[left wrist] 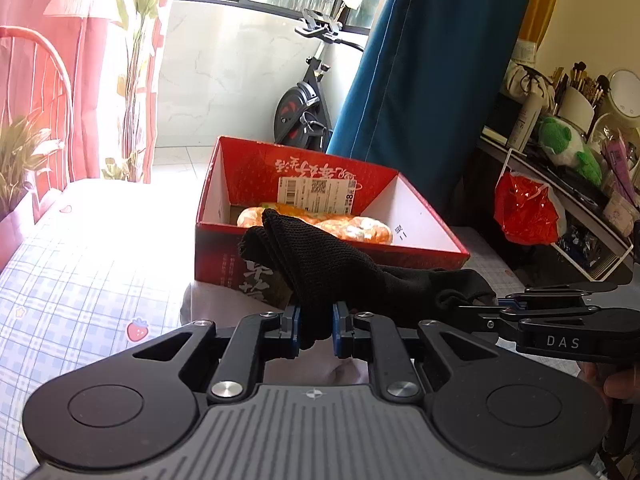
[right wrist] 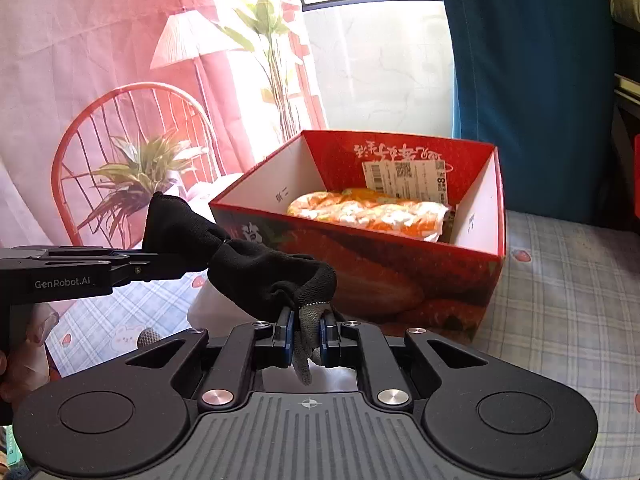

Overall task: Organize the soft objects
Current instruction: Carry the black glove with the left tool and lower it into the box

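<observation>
Left gripper (left wrist: 314, 330) and right gripper (right wrist: 307, 338): each clenched on black sock (left wrist: 328, 264), stretched taut for folding; red box (right wrist: 400, 272) beyond.

The lower part of the orange-and-white bundle (left wrist: 352, 230) is hidden behind the front wall of the red box (left wrist: 224, 258) and partly covered by the black sock (left wrist: 340, 268). The print on the white label (right wrist: 404, 176) is too small to be read, and the sock's far end is lost inside the left gripper (right wrist: 172, 264). The red bag (left wrist: 524, 212) and shelf clutter are blurred near the right edge.
</observation>
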Demonstrator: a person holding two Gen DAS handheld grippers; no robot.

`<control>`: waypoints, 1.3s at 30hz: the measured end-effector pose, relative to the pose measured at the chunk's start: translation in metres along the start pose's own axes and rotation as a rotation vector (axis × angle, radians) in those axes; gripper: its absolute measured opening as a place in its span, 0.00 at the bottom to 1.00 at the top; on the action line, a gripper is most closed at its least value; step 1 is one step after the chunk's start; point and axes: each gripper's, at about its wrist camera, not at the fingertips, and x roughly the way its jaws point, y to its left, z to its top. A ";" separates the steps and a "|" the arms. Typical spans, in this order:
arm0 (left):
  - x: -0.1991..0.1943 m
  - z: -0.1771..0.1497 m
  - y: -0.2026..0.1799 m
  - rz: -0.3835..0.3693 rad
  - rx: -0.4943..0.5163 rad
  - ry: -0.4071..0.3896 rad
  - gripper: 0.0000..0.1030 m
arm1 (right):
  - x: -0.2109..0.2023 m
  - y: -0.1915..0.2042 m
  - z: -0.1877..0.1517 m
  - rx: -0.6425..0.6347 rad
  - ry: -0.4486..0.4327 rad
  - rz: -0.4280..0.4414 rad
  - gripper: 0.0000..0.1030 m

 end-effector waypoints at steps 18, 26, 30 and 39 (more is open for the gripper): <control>0.044 0.061 0.016 -0.015 -0.043 -0.018 0.16 | 0.033 -0.017 0.078 -0.108 -0.081 -0.065 0.11; 0.098 0.092 0.019 0.009 -0.026 0.058 0.16 | 0.080 -0.041 0.112 -0.141 -0.074 -0.133 0.11; 0.111 0.093 0.018 0.034 -0.003 0.091 0.16 | 0.097 -0.050 0.110 -0.135 -0.028 -0.150 0.11; 0.131 0.082 0.018 0.082 0.038 0.147 0.38 | 0.125 -0.065 0.089 -0.125 0.064 -0.207 0.13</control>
